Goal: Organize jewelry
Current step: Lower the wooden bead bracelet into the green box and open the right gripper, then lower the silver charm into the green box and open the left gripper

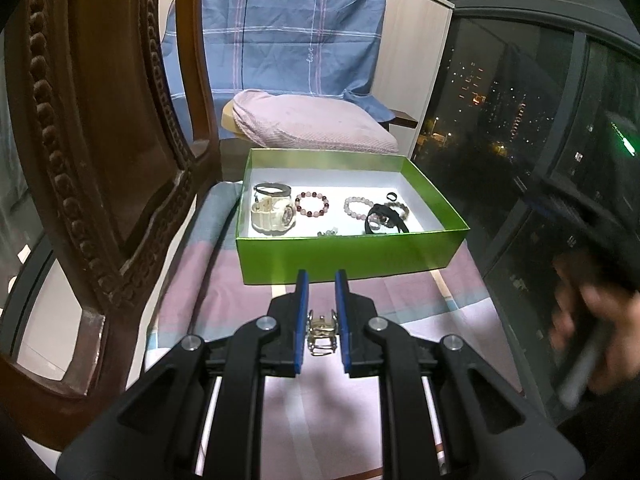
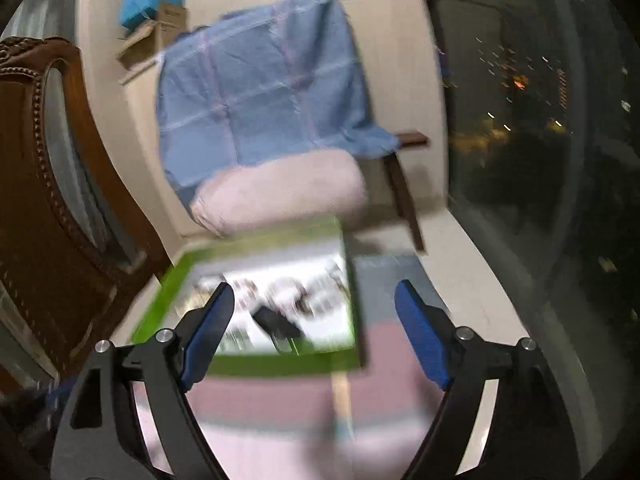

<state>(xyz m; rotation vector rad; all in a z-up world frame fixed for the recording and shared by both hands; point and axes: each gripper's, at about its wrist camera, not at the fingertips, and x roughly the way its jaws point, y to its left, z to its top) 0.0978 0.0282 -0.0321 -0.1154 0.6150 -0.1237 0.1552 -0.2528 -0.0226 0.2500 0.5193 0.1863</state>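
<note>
A green box [image 1: 344,254] with a white floor stands on the striped cloth ahead of my left gripper [image 1: 322,280]. In it lie a white watch [image 1: 274,216], a dark-and-pink bead bracelet [image 1: 312,204], a pale bead bracelet [image 1: 358,206] and black bands [image 1: 384,218]. My left gripper is shut on a small gold metal clip [image 1: 322,332], held deep between the blue pads just short of the box's front wall. In the blurred right wrist view my right gripper [image 2: 314,294] is open and empty above the box [image 2: 256,364].
A carved wooden chair back [image 1: 100,160] rises close on the left. A chair with a blue checked cloth [image 1: 288,28] and pink cushion [image 1: 312,122] stands behind the box. A dark window [image 1: 520,120] runs along the right. A blurred hand [image 1: 588,332] shows at the right edge.
</note>
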